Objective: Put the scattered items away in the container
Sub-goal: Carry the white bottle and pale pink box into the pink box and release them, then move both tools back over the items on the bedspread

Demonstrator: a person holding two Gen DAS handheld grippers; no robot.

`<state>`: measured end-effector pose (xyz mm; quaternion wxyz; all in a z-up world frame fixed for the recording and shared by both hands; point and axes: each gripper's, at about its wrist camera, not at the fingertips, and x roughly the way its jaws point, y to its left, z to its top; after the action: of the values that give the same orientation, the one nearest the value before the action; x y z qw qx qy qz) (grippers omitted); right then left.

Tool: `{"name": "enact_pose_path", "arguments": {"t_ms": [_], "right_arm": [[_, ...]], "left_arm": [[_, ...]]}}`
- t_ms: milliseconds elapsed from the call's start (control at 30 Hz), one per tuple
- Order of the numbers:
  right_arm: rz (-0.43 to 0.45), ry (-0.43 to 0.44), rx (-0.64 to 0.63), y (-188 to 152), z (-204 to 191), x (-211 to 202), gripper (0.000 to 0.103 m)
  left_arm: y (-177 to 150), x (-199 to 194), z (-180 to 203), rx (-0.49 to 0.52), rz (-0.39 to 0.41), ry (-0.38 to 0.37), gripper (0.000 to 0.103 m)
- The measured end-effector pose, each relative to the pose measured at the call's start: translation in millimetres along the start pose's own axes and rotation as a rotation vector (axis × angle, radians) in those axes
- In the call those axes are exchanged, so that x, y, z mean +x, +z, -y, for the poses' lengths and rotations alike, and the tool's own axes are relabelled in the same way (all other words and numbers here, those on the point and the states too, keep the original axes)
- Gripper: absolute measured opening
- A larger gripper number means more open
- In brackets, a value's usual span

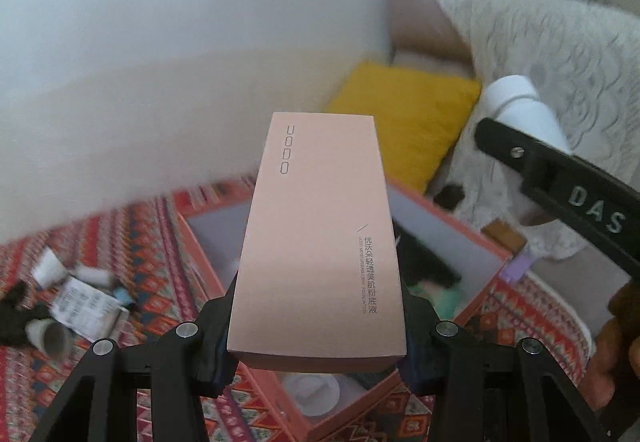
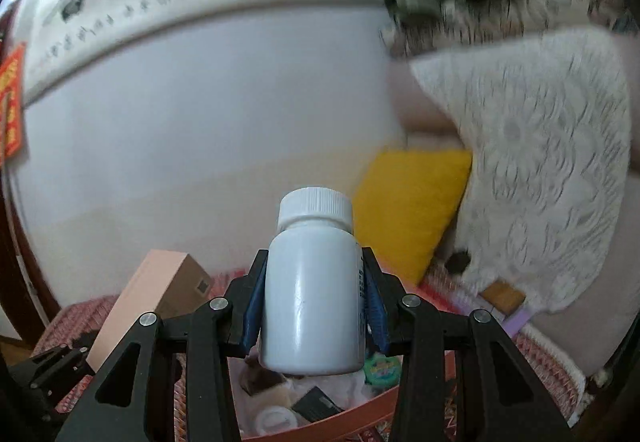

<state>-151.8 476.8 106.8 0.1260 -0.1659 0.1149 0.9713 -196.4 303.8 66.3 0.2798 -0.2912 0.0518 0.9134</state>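
Observation:
My left gripper (image 1: 318, 326) is shut on a long pink cosmetics box (image 1: 320, 238), held above the open orange container (image 1: 472, 306). My right gripper (image 2: 314, 302) is shut on a white pill bottle (image 2: 314, 294) with a ribbed cap, hanging over the same orange container (image 2: 340, 420). The right gripper's black finger and the white bottle (image 1: 524, 110) show at the right of the left wrist view. The pink box (image 2: 140, 294) appears at the lower left of the right wrist view. Inside the container lie a white round lid (image 2: 276, 420), a black item and a green item (image 2: 382, 366).
Scattered items (image 1: 76, 302), among them paper slips and a small cup, lie on the patterned red rug (image 1: 152, 254) to the left. A yellow cushion (image 1: 404, 118) and a white lace-covered sofa (image 1: 540, 54) stand behind the container. A pale wall fills the left background.

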Motion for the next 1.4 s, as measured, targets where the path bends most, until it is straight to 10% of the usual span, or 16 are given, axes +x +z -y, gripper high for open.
{"name": "enact_pose_path", "arguments": {"t_ms": [233, 300, 400, 933, 1400], "right_arm": [[-0.216, 0.094, 0.107, -29.6, 21.0, 93.5, 0.046], [-0.226, 0.111, 0.111, -31.3, 18.2, 105.4, 0.049], [-0.176, 0.059, 0.116, -26.3, 15.5, 102.3, 0.101], [-0.023, 0.156, 0.015, -22.8, -77.1, 23.9, 0.102], [-0.242, 0.378, -0.319, -134.6, -239.3, 28.1, 0.103]], "left_arm": [[-10.2, 73.7, -2.9, -0.032, -0.105, -0.028, 0.054], [-9.5, 85.4, -4.6, -0.05, -0.141, -0.043, 0.075], [-5.7, 74.0, -10.4, -0.069, -0.097, -0.017, 0.088], [-54.0, -53.5, -122.3, -0.146, -0.027, 0.179, 0.095], [-159.3, -117.5, -271.1, -0.32, -0.108, 0.428, 0.095]]}}
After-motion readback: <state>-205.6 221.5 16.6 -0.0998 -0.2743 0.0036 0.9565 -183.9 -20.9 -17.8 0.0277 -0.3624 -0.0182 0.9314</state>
